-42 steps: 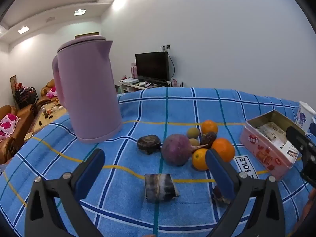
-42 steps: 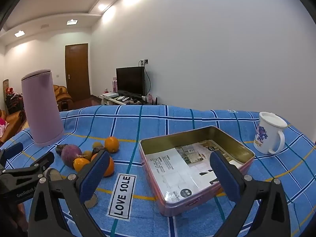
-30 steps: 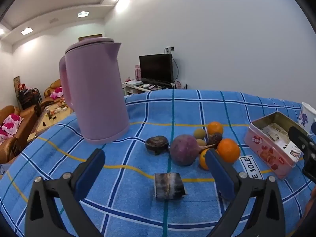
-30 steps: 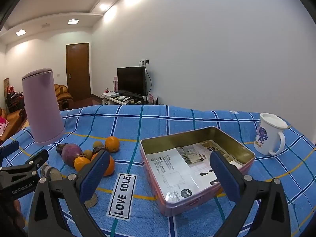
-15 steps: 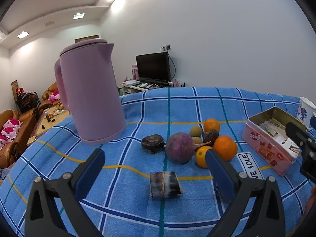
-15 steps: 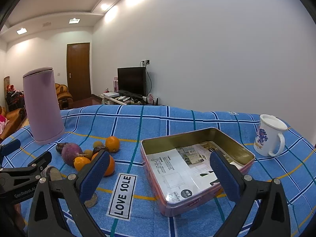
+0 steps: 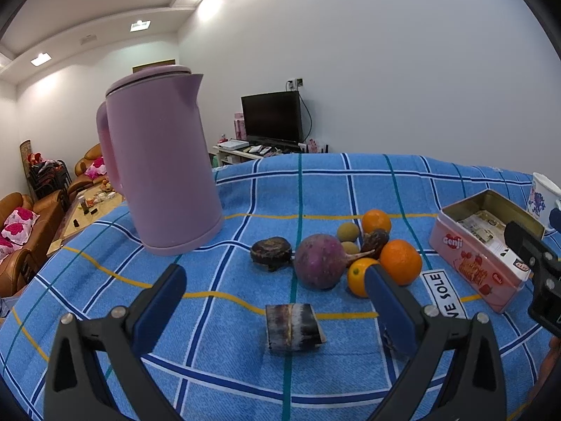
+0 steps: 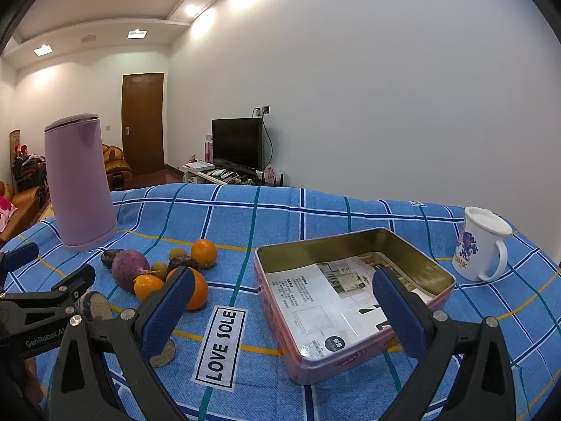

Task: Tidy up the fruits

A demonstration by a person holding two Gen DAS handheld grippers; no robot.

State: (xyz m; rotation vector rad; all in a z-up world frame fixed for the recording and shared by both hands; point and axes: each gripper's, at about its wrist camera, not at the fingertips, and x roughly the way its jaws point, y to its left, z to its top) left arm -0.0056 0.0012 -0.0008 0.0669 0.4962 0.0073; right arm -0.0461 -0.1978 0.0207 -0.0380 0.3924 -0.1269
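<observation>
A cluster of fruit lies on the blue checked cloth: a round purple fruit (image 7: 319, 260) (image 8: 129, 265), three oranges (image 7: 400, 261) (image 8: 203, 253), two small brown fruits (image 7: 348, 231) and a dark wrinkled one (image 7: 271, 252). A dark cut piece (image 7: 292, 326) lies nearest, between my left fingers. An open pink tin (image 7: 480, 245) (image 8: 350, 294) with a paper inside sits to the right. My left gripper (image 7: 277, 308) is open and empty, short of the fruit. My right gripper (image 8: 280, 305) is open and empty in front of the tin.
A tall pink kettle (image 7: 159, 161) (image 8: 79, 182) stands behind the fruit on the left. A white mug (image 8: 480, 249) stands at the far right behind the tin. A "LOVE SOLE" label (image 8: 221, 343) is on the cloth. The left gripper's body (image 8: 42, 312) shows at the right view's left edge.
The left view has swayed slightly, so the kettle and fruit shift a little in frame. The right gripper has barely moved. Both stay open and empty.
</observation>
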